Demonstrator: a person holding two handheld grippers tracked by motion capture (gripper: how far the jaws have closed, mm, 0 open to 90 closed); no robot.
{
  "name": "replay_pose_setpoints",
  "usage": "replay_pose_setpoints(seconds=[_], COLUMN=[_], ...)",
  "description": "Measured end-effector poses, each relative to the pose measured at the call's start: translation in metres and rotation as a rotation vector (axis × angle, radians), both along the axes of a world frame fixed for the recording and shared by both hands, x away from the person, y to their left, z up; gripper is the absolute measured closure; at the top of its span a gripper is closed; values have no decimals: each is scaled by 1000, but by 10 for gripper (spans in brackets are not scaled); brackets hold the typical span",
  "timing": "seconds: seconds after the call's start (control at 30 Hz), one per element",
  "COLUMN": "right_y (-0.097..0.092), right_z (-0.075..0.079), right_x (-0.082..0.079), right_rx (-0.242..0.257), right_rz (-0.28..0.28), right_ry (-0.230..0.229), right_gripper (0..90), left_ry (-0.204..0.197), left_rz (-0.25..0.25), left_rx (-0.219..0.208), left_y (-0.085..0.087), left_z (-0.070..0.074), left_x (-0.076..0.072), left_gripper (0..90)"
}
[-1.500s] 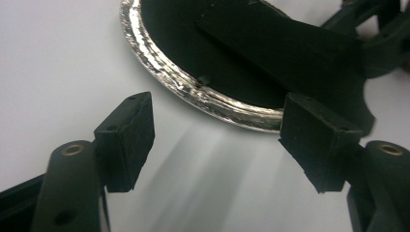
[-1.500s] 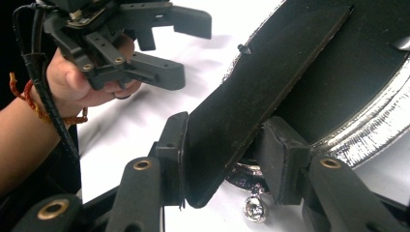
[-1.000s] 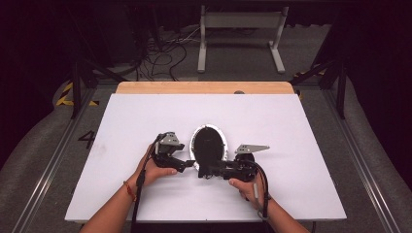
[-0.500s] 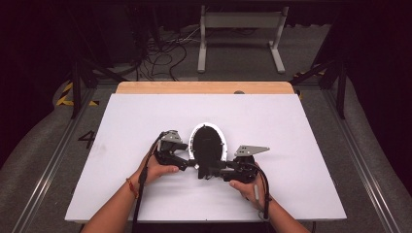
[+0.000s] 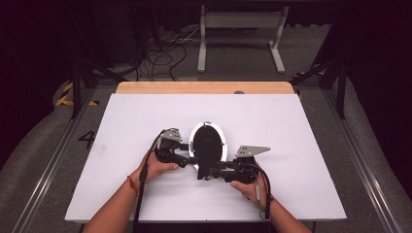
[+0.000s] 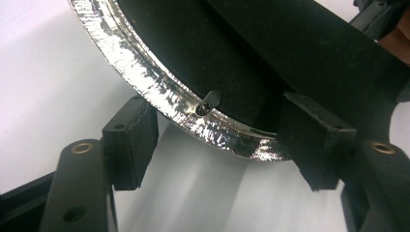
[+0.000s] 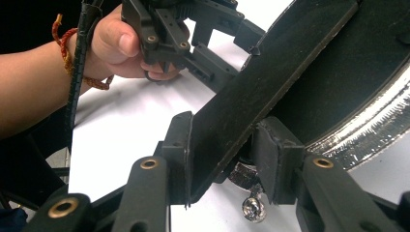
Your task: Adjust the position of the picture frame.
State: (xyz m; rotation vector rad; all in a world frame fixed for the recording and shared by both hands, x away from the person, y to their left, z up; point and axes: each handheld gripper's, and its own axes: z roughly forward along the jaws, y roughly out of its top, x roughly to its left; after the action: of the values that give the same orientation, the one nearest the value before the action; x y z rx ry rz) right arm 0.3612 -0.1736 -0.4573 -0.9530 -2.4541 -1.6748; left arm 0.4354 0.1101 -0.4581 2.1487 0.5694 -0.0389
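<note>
**Left claw straddles mirror rim; right claw clamps stand**

The oval mirror with black back and silver rim (image 5: 208, 144) sits near the white table (image 5: 301, 145) centre, long axis running away from the person. The right claw (image 7: 225, 154) grips its flat black stand (image 7: 270, 82). The left claw (image 6: 217, 145), just closing, straddles the rim's left edge, pads not yet touching. Open table surrounds both hands.

Mirror (image 6: 159, 82) cut off by top edge in left gripper view; glass side hidden. Base under black stand (image 7: 270, 92) mostly hidden behind right gripper (image 7: 222, 159).
</note>
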Motion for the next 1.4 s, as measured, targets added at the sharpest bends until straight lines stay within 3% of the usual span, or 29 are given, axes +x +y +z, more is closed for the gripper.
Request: replay_pose_setpoints(seconds=[0.17, 0.3, 0.43, 0.5, 0.63, 0.8, 1.13, 1.17, 1.4], right_y=[0, -2, -3, -2, -4, -4, -3, -3, 0], right_z=[1, 0, -2, -2, -3, -2, -1, -2, 1], right_x=[-1, 1, 3, 4, 5, 4, 0, -1, -5], right_rx=[-8, -12, -17, -24, -20, -36, -68, -71, -119], right_rz=[11, -6, -15, -16, -18, -18, -31, -37, -21], right_ry=[-12, -2, 10, 12, 27, 18, 19, 21, -10], right_gripper=[621, 641, 642, 641, 688, 739, 808, 809, 828], left_ry=[-13, -36, -54, -68, -123, -191, -266, -289, -306], left_rz=[19, 39, 49, 52, 63, 56, 67, 63, 65], left_rx=[-22, -62, -71, -68, -103, -94, -87, -77, -70], left_y=[3, 6, 7, 7, 11, 10, 7, 7, 4], left_z=[3, 8, 11, 12, 19, 25, 28, 30, 27], left_x=[-3, -7, -9, -11, -17, -24, -43, -48, -50], left_gripper=[399, 496, 530, 543, 611, 650, 675, 679, 654])
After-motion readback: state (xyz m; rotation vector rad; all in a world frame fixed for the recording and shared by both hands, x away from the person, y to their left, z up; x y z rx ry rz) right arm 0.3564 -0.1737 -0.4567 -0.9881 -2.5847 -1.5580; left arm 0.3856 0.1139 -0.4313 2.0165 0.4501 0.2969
